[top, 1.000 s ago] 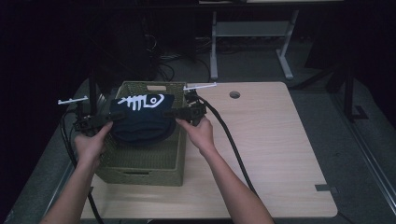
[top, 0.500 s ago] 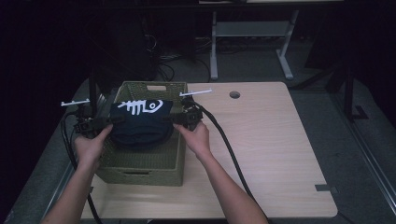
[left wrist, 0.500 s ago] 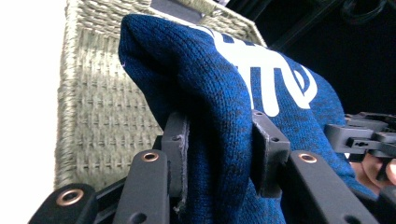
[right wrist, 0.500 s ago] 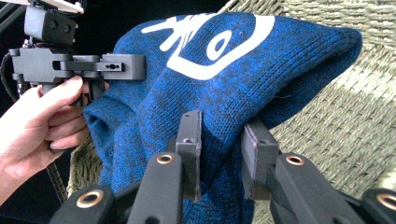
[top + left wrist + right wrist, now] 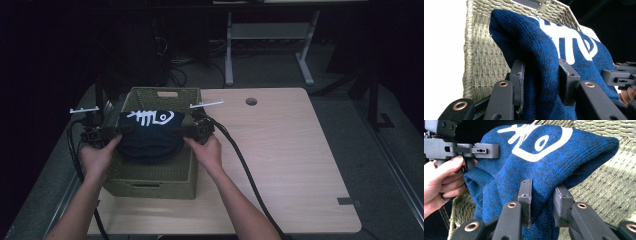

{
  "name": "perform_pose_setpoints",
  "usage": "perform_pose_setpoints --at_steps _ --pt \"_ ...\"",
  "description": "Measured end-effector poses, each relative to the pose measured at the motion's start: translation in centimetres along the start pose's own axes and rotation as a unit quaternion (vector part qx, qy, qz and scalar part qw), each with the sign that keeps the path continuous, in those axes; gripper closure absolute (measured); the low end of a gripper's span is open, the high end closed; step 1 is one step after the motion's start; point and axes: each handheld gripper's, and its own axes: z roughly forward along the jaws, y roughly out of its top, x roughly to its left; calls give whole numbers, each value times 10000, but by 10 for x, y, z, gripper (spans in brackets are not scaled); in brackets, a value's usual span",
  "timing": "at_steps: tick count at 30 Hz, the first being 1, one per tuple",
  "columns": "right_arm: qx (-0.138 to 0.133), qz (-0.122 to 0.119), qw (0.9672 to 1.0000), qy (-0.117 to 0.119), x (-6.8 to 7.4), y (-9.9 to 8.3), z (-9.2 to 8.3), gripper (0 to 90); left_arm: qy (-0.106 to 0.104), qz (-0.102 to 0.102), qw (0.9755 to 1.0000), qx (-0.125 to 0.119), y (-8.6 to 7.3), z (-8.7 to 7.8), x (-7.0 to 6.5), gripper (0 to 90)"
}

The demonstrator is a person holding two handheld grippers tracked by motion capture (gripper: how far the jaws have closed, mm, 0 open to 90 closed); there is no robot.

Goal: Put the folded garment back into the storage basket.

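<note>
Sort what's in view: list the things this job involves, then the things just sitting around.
In the job:
blue knit garment
woven basket
left gripper, clamped on the garment
right gripper, clamped on the garment

Just there:
wooden table
metal stand behind the table

The counter (image 5: 280, 165) is a light wood-grain top with rounded corners and a round cable hole (image 5: 251, 101) near its far edge. A woven olive basket (image 5: 150, 180) stands directly on its left part, reaching from the far edge toward the near one. A small grey tab (image 5: 346, 201) lies near the right near corner.
</note>
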Motion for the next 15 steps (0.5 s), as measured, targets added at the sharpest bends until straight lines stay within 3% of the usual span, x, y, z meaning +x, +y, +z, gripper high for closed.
perform_pose_setpoints --at_steps 15 --pt "97 -166 9994 -294 -2 -8 3 670 194 126 9996 150 -2 6 -2 585"
